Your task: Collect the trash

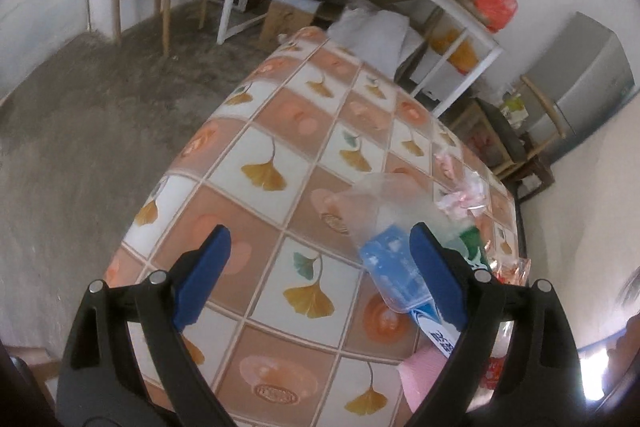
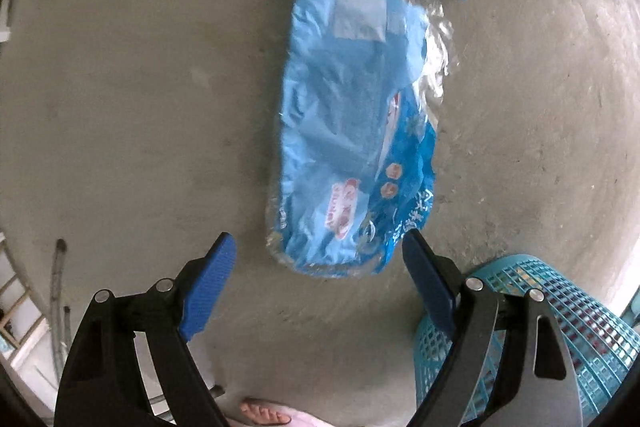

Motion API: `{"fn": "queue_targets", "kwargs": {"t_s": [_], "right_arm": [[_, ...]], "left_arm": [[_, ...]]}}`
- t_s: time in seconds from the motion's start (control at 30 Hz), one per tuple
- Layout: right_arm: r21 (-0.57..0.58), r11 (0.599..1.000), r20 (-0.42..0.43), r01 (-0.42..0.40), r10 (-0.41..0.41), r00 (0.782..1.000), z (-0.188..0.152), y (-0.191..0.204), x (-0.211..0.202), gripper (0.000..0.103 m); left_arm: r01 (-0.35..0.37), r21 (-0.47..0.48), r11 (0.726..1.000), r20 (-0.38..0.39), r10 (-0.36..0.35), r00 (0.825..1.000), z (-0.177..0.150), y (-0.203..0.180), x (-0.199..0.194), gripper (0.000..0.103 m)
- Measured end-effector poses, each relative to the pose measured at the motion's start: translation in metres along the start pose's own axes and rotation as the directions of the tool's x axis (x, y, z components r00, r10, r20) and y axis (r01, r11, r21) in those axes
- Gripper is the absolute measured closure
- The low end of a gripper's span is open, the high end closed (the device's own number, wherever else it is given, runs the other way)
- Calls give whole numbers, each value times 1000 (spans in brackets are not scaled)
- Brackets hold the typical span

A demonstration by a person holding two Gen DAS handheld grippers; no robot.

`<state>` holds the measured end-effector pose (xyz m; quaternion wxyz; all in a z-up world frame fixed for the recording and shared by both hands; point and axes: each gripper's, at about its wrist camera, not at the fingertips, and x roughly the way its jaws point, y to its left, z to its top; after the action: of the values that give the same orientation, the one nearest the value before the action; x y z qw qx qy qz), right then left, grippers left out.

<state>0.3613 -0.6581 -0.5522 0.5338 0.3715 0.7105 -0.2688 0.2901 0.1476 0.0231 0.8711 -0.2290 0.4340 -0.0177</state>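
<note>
Bare grey concrete floor [image 2: 140, 87] fills the right wrist view, and on it lies the big prize: a long, crumpled blue plastic wrapper [image 2: 352, 123], stretched flat straight ahead. Low at the right edge of that view sits the turquoise plastic mesh basket [image 2: 592, 327], near the wrapper's closest end, with something reddish showing through its mesh. The right gripper [image 2: 316, 263] hangs over that end, pointing steeply down, jaws spread wide and holding nothing; the wrapper's end lies between the blue pads but below them, untouched.

Over on the left wrist view, the table's tiled-pattern cloth with ginkgo leaves [image 1: 280, 155] carries more litter along its right edge: a clear plastic bag with a blue printed panel [image 1: 384, 247], pink-and-white crinkled wrappers [image 1: 460, 195], and a pink sheet [image 1: 420, 375] at the near corner. The left gripper [image 1: 320, 267] is released too, empty, its right pad just beside the blue-panelled bag.

The risk, as I judge it: that thin film lies flat on rough concrete, so the pads could close on air or skid it away, and a one-end pinch could leave it dangling and catching the basket's rim.
</note>
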Motion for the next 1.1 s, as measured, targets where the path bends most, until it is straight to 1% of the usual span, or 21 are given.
{"fn": "queue_targets", "kwargs": {"t_s": [0.2, 0.33, 0.43, 0.53, 0.6, 0.63, 0.7, 0.8, 0.87, 0.9, 0.93, 0.97, 1.0, 1.1], "right_arm": [[1, 1000, -6, 22, -22, 1000, -2, 1, 24, 20], [9, 999, -14, 38, -38, 999, -3, 0, 35, 20], [26, 999, -33, 20, -19, 999, -4, 2, 41, 20], [15, 999, -48, 41, -41, 998, -4, 7, 46, 20], [24, 999, -49, 35, -34, 998, -2, 8, 47, 21], [29, 999, -49, 29, -28, 998, -1, 7, 47, 23], [42, 999, -44, 15, -13, 999, -1, 7, 45, 29], [63, 998, -29, 3, -1, 1000, 7, 0, 32, 44], [87, 996, -22, -11, 13, 1000, 8, -3, 25, 67], [94, 995, -21, -16, 18, 1000, 5, -8, 25, 72], [101, 995, -17, -24, 26, 1000, 3, -11, 22, 83], [102, 994, -7, -35, 36, 999, 2, -11, 15, 91], [94, 995, 2, -40, 40, 999, 2, -9, 9, 94], [42, 995, 66, -88, 85, 994, -6, 0, -30, 96]], "left_arm": [[-25, -43, 999, -31, 24, 999, 0, 7, 18, 16], [-35, -39, 999, -43, 34, 999, -1, 5, 23, 16], [-37, -36, 999, -56, 35, 998, -2, 3, 29, 16], [-36, -36, 999, -70, 33, 997, -4, 2, 34, 16], [-37, -33, 999, -77, 34, 996, -5, 2, 35, 16], [-39, -32, 999, -77, 37, 996, -5, 2, 36, 16], [-41, -33, 999, -77, 38, 996, -6, 2, 36, 16], [-40, -38, 998, -76, 37, 996, -4, 3, 36, 16], [-36, -42, 998, -80, 32, 996, -5, 3, 36, 16], [-33, -43, 999, -81, 30, 996, -6, 3, 36, 16], [-32, -42, 999, -80, 28, 996, -6, 3, 35, 16], [-30, -42, 999, -79, 27, 997, -6, 3, 35, 16], [-24, -41, 999, -76, 21, 997, -7, 3, 34, 16], [-1, -40, 999, -74, -2, 997, -10, 3, 31, 16]]}}
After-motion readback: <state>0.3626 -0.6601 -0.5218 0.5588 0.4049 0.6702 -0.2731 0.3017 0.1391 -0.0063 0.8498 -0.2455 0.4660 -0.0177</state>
